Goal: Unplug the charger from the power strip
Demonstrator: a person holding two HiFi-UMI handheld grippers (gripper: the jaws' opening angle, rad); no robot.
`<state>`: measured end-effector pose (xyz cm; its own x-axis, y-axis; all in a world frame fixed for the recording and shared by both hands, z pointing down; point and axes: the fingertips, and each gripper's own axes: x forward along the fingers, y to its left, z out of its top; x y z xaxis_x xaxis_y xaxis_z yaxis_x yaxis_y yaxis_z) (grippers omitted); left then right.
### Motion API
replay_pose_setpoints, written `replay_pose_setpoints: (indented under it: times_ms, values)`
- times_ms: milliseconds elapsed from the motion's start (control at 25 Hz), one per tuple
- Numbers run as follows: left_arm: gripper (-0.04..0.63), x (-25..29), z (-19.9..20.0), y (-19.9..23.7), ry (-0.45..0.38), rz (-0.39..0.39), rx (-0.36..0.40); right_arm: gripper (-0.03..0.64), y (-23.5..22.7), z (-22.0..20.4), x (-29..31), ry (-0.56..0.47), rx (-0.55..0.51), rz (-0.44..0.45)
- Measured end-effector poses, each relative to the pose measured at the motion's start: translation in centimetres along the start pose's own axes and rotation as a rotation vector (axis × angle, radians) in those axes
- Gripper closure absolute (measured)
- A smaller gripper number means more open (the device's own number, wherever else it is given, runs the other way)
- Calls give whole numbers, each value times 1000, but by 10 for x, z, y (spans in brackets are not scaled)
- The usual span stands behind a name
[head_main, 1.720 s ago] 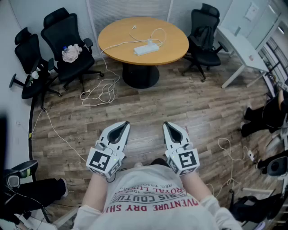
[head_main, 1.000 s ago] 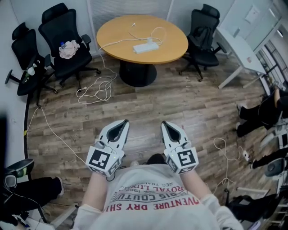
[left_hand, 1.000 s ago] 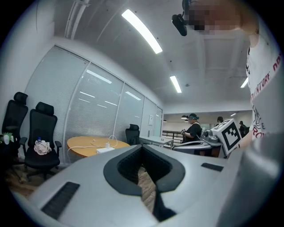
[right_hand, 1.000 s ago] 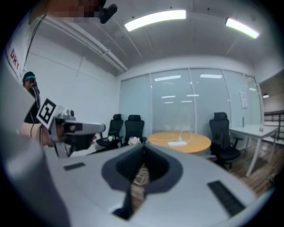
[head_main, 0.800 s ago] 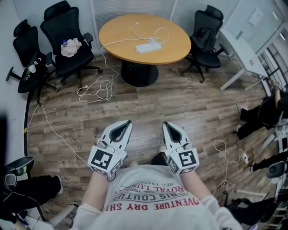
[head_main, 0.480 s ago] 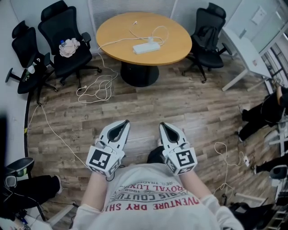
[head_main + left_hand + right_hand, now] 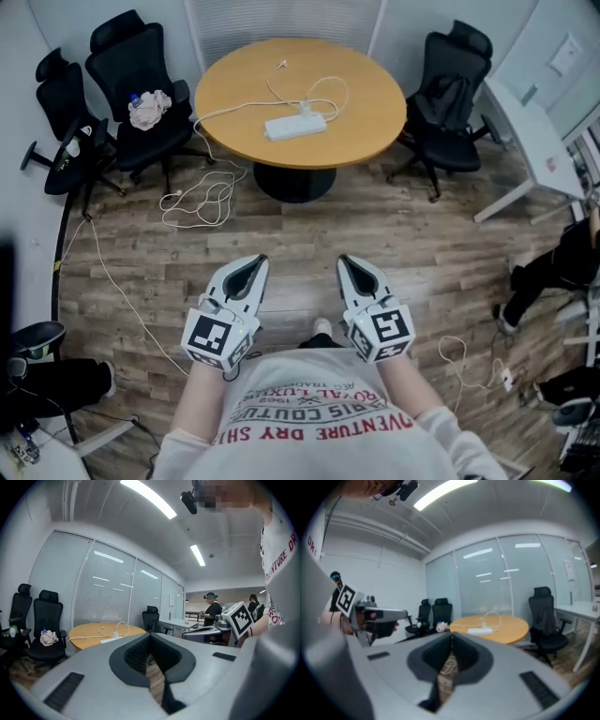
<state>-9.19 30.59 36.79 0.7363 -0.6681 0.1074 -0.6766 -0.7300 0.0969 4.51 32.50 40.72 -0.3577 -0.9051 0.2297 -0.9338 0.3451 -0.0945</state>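
**Colleague:** Where's the strip?

**Me:** I see the white rectangular power strip [image 7: 296, 126] lying near the middle of the round tan wooden surface [image 7: 370, 122], well apart from both my tools. The small white charger [image 7: 303, 112] stands plugged into it, and its thin white cable [image 7: 325, 86] loops over the surface behind.

**Colleague:** And your jaws?

**Me:** My left gripper [image 7: 255, 263] has its jaws pressed together on nothing, and my right gripper [image 7: 347, 262] likewise. Both hang side by side over the grey wood-plank floor [image 7: 403, 234], pointing toward the surface.

**Colleague:** Around it?

**Me:** I see two black office chairs [image 7: 141, 84] at the left and a third black chair [image 7: 455, 89] at the right. A loose white cord [image 7: 202, 199] lies coiled on the floor.
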Motion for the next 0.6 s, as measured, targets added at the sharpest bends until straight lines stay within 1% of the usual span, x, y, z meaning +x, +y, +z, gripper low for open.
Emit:
replay_pose_setpoints:
  times_ms: [120,280,400,600]
  values:
    - [561,39,-1,-9,8,26,-15,588,-44,0,9,24,-4,14]
    - [561,82,-5,-19,17,67,-38,588,-91,-6,18,68,4,37]
    - [561,108,-8,-23,28,84,-47,588,-114,-6,26,87,2,60]
    - [561,139,-15,-22,72,74,-40,588,-137,-4,50,109,3,95]
